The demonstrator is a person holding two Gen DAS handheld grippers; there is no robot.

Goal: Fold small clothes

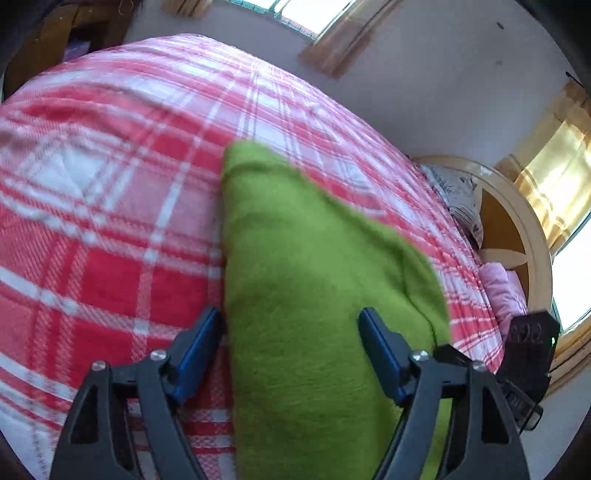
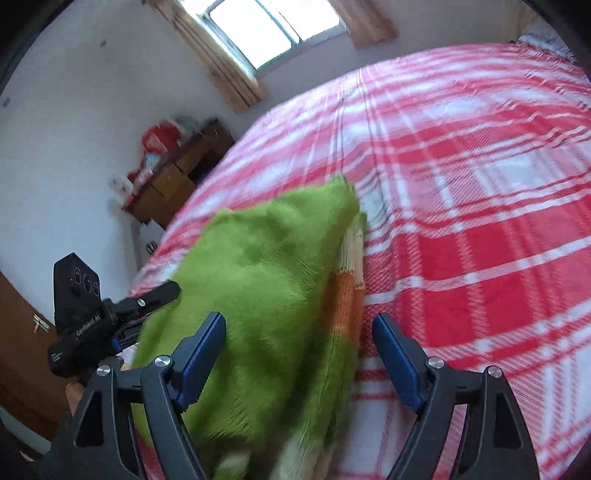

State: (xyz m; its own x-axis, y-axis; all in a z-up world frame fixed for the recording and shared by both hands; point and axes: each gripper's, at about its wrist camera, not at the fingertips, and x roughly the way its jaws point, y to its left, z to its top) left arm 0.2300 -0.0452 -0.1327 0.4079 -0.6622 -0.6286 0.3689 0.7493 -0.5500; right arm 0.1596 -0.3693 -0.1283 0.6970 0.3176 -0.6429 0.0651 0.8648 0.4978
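Note:
A small green knitted garment (image 1: pixel 314 280) lies folded on the red and white checked bedspread (image 1: pixel 110 184). In the right wrist view the garment (image 2: pixel 258 295) shows an orange and cream striped layer (image 2: pixel 345 295) along its right edge. My left gripper (image 1: pixel 291 325) is open, its blue pads either side of the garment's near left part. My right gripper (image 2: pixel 299 332) is open over the garment's right edge. The left gripper's body (image 2: pixel 92 314) shows at the left of the right wrist view, and the right gripper's body (image 1: pixel 528 347) at the right of the left wrist view.
The bedspread (image 2: pixel 461 221) covers a large bed. A round wooden headboard (image 1: pixel 517 221) with pink pillows (image 1: pixel 502 291) is at the right of the left wrist view. A wooden desk with clutter (image 2: pixel 173 173) stands by the wall. Curtained windows (image 2: pixel 273 29) are behind.

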